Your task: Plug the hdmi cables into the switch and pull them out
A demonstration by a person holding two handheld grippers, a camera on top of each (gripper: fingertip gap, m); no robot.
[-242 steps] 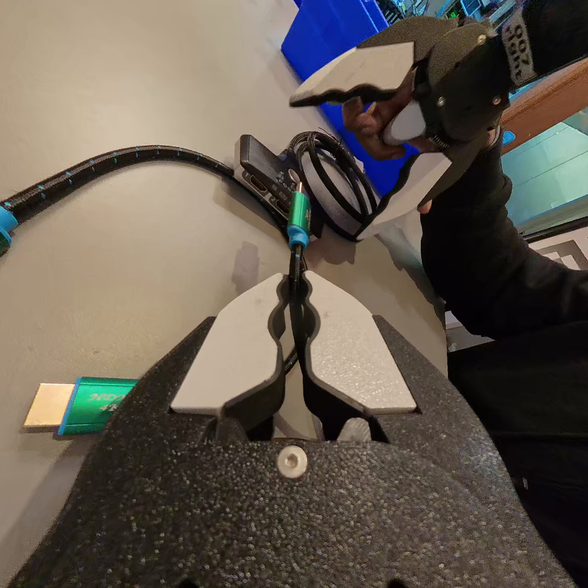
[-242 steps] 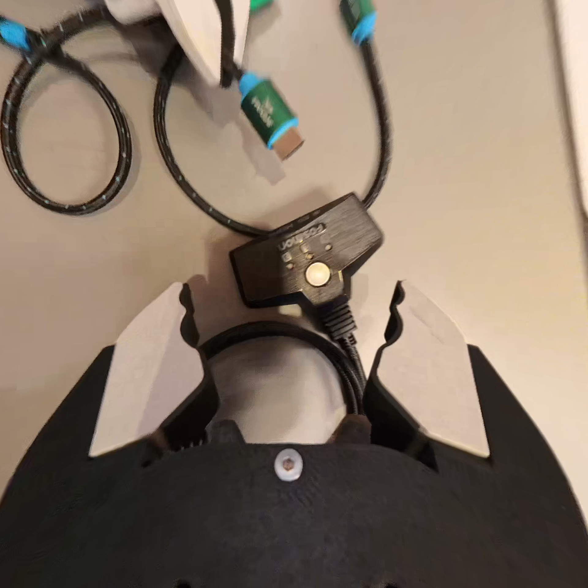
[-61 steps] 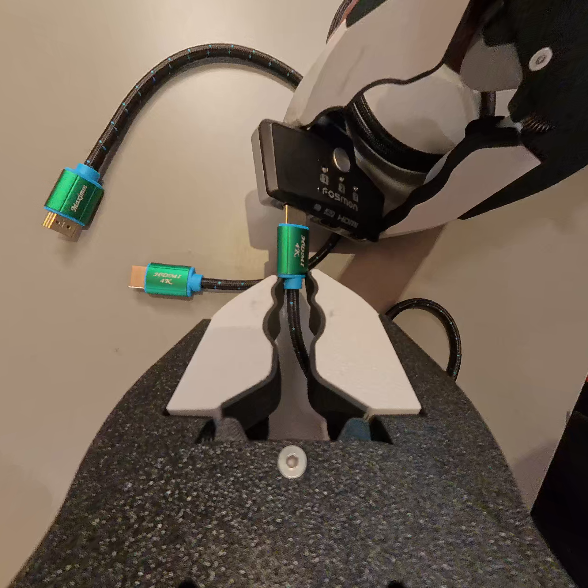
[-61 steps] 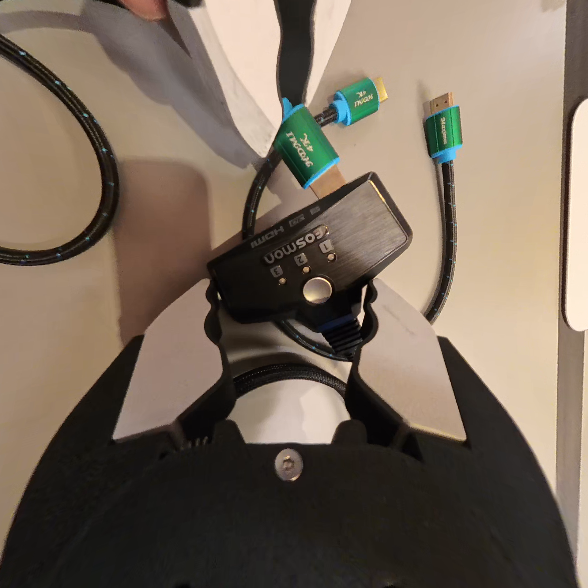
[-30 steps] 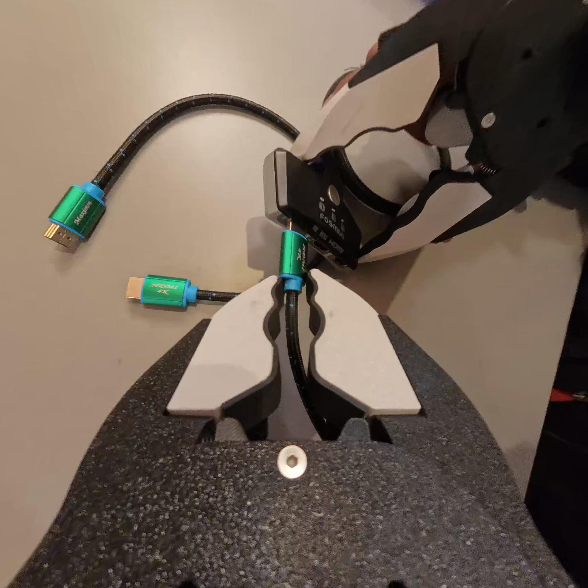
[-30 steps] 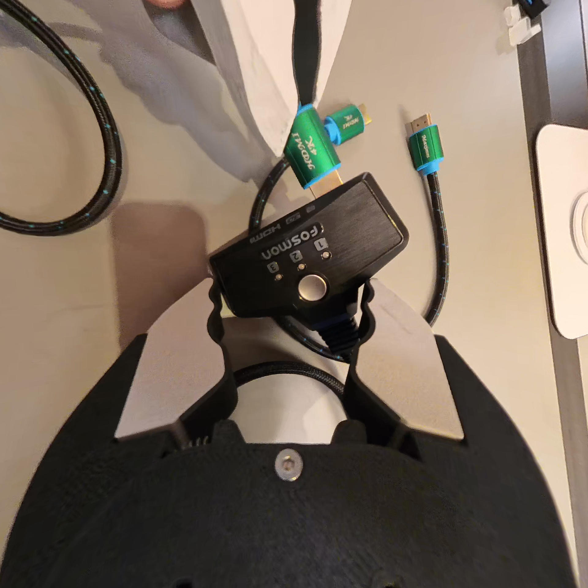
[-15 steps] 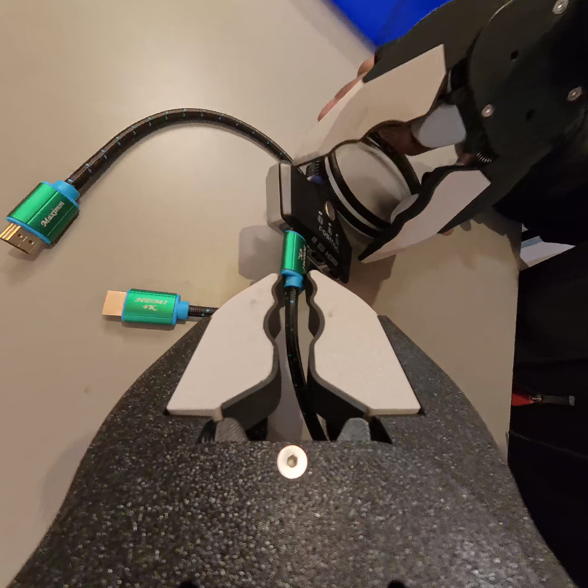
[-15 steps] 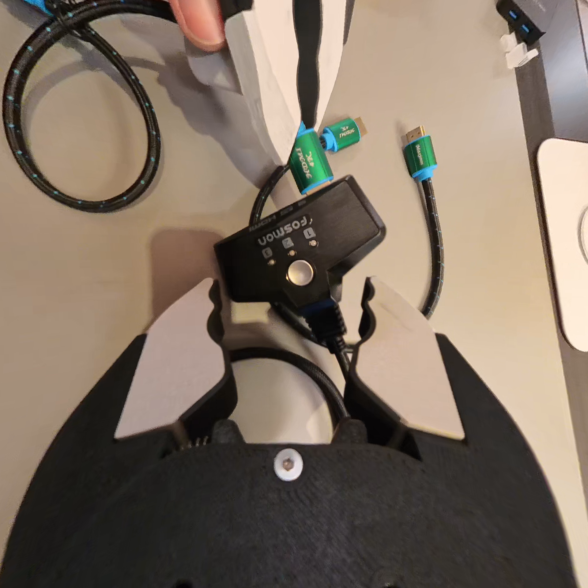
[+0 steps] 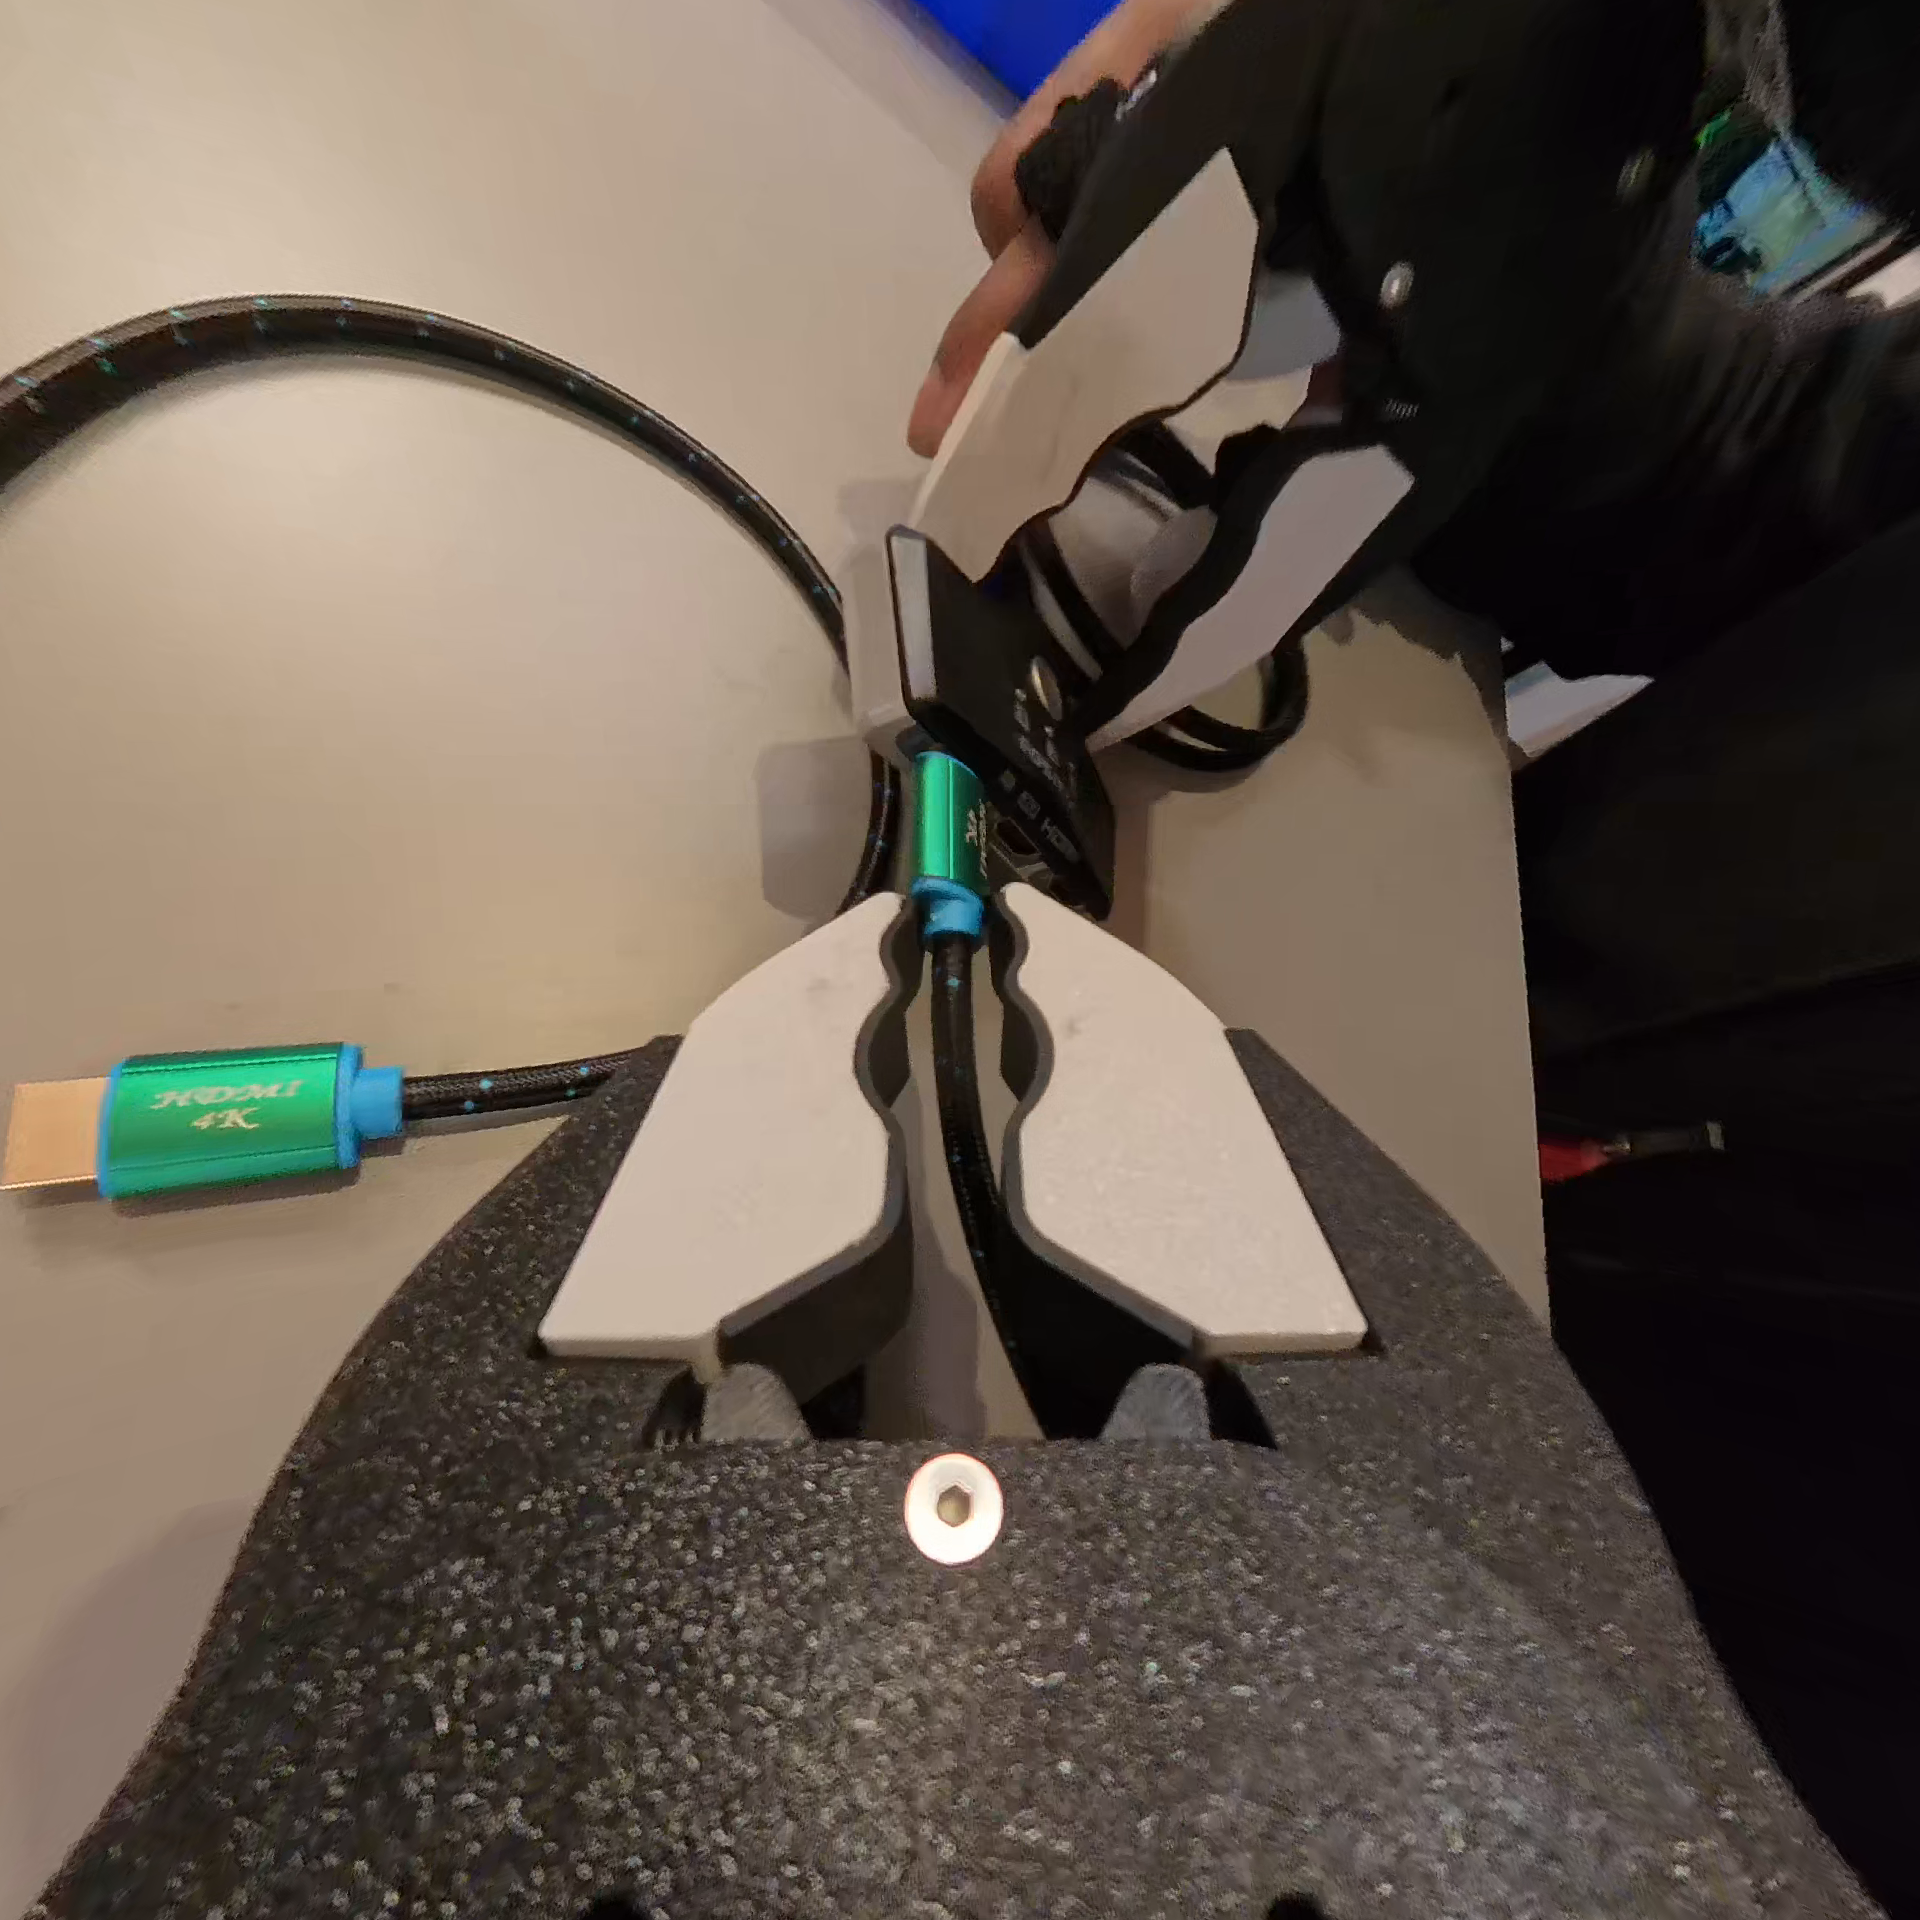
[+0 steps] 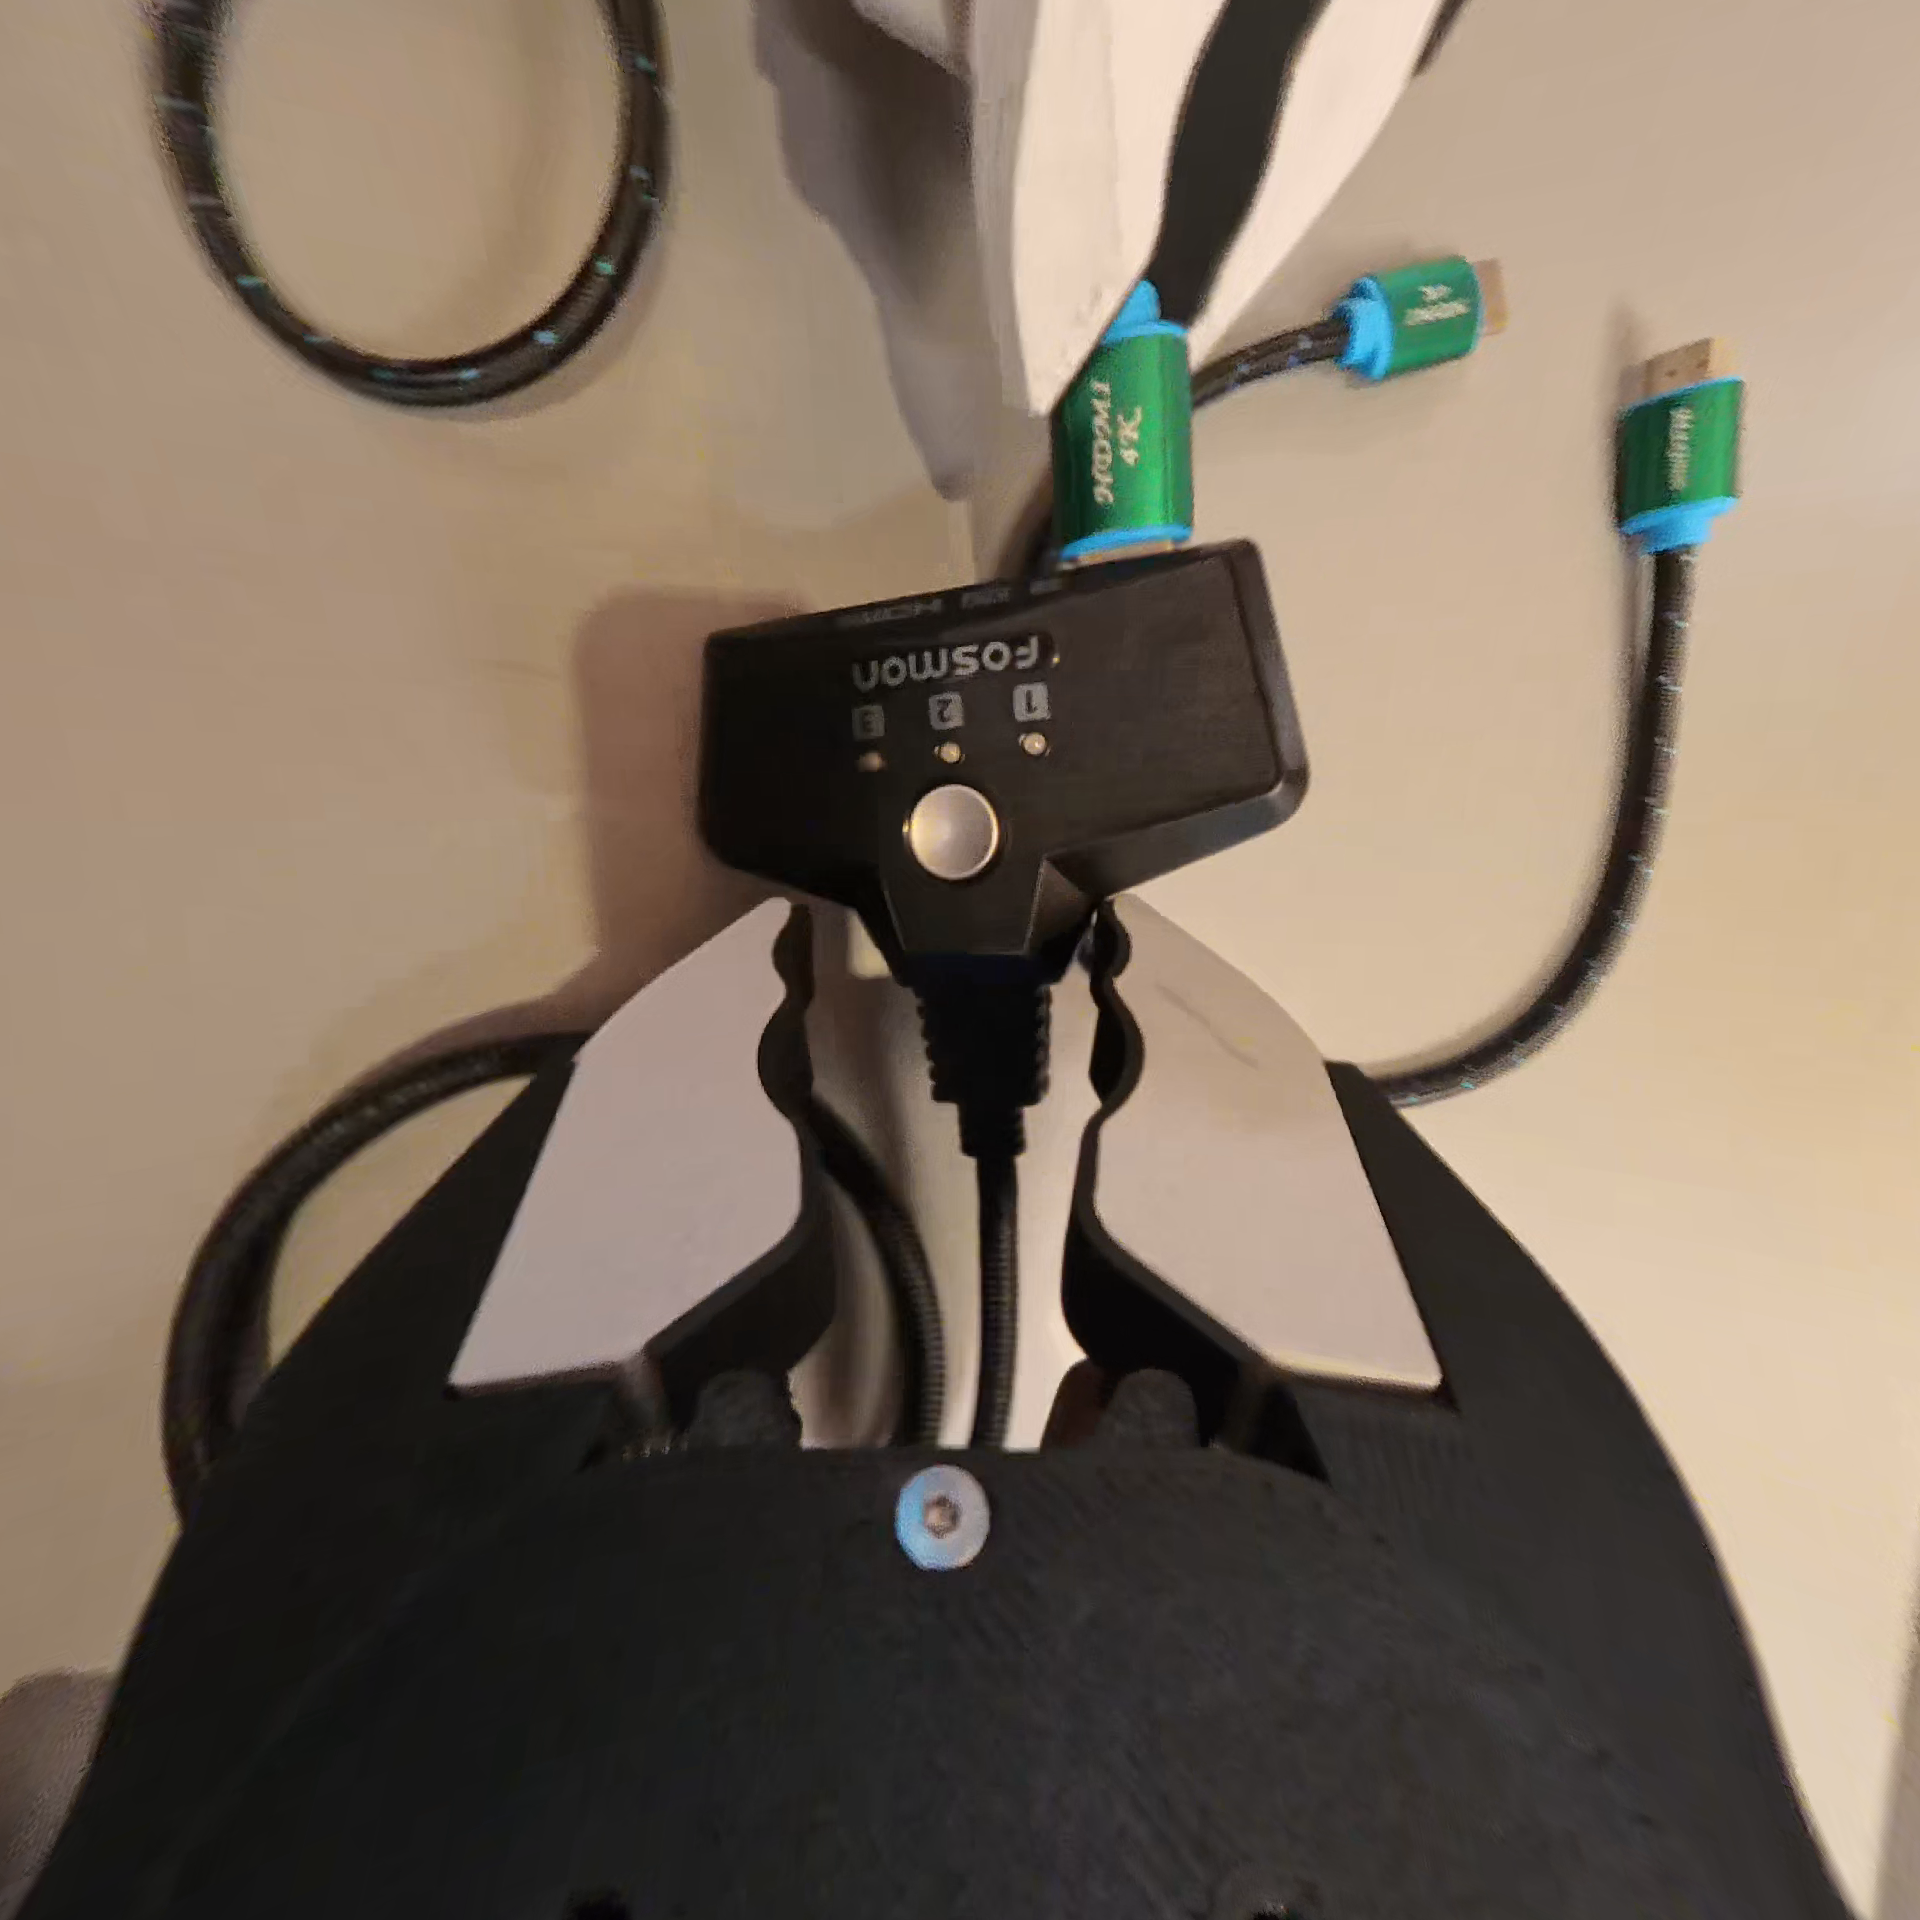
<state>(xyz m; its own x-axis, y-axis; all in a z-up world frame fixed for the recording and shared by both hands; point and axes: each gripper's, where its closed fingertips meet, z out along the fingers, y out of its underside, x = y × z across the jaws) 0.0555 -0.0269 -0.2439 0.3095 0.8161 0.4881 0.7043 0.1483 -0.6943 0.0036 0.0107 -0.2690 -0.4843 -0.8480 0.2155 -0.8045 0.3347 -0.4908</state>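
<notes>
The black HDMI switch (image 10: 997, 707) is held tilted above the table, with my right gripper (image 10: 951, 925) shut on its narrow neck where its own cable leaves. My left gripper (image 9: 951, 914) is shut on a braided HDMI cable just behind the blue collar of its green plug (image 9: 943, 831). That plug (image 10: 1122, 447) sits in a port on the switch's far edge at the right end, with almost no gold tip showing. The switch (image 9: 997, 675) and the right gripper (image 9: 1143, 468) also show in the left wrist view.
Two loose green plugs (image 10: 1413, 322) (image 10: 1678, 457) lie on the beige table to the right of the switch; one (image 9: 229, 1117) lies left of my left gripper. A cable loop (image 10: 416, 208) lies at the far left. A person's fingers (image 9: 987, 239) show behind the right gripper. The tips of one gripper are about 8 cm away from the tips of the other.
My right gripper slid back from the switch's body and closed on its neck. My left gripper pushed the green plug further into the port. The switch turned to face the plug squarely.
</notes>
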